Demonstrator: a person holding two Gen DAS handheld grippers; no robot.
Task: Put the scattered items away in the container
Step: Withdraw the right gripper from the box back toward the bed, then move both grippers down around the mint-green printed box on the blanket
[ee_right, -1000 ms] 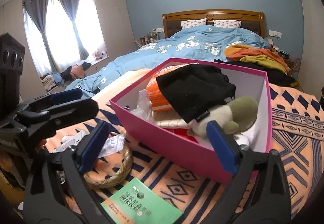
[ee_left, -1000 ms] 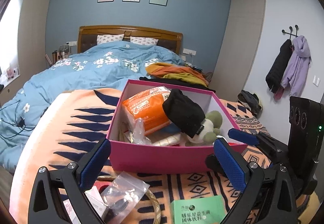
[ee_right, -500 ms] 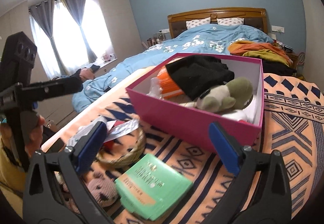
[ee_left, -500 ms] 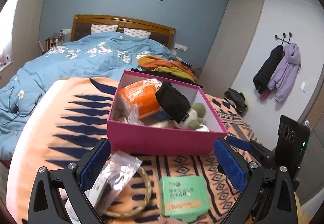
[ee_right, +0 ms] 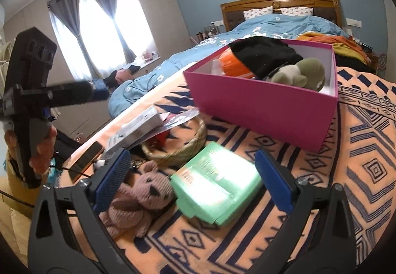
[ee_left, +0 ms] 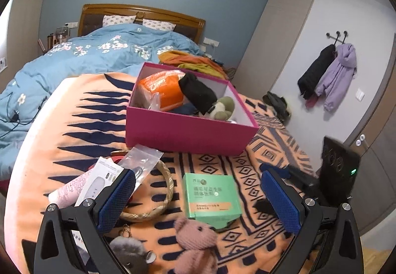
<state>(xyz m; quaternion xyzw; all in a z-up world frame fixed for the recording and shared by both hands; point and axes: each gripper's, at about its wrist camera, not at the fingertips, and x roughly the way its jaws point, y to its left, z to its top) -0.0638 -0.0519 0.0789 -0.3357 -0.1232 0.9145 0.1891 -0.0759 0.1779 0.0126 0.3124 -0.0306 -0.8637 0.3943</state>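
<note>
The flat green cardboard box (ee_right: 215, 189) lies squarely between the right tool's (ee_right: 195, 180) released blue pads, nearer it than the left tool (ee_left: 198, 202), also released; the pink box (ee_right: 267, 100) sits beyond.

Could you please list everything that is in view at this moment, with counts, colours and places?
Pink cardboard box: one, on the orange patterned blanket, holding an orange packet, a black cloth and a green-and-white plush toy.
Green carton: one, in front of the box.
Brown knitted bear: one, nearest the camera.
Grey furry keychain: one, left of the bear.
Beige woven ring: one, left of the carton.
Clear plastic bag: one, over the ring.
White flat box: one, far left.
Pink tube: one, beside it.
Left gripper: fingers open.
Right gripper: fingers open, above the carton.
</note>
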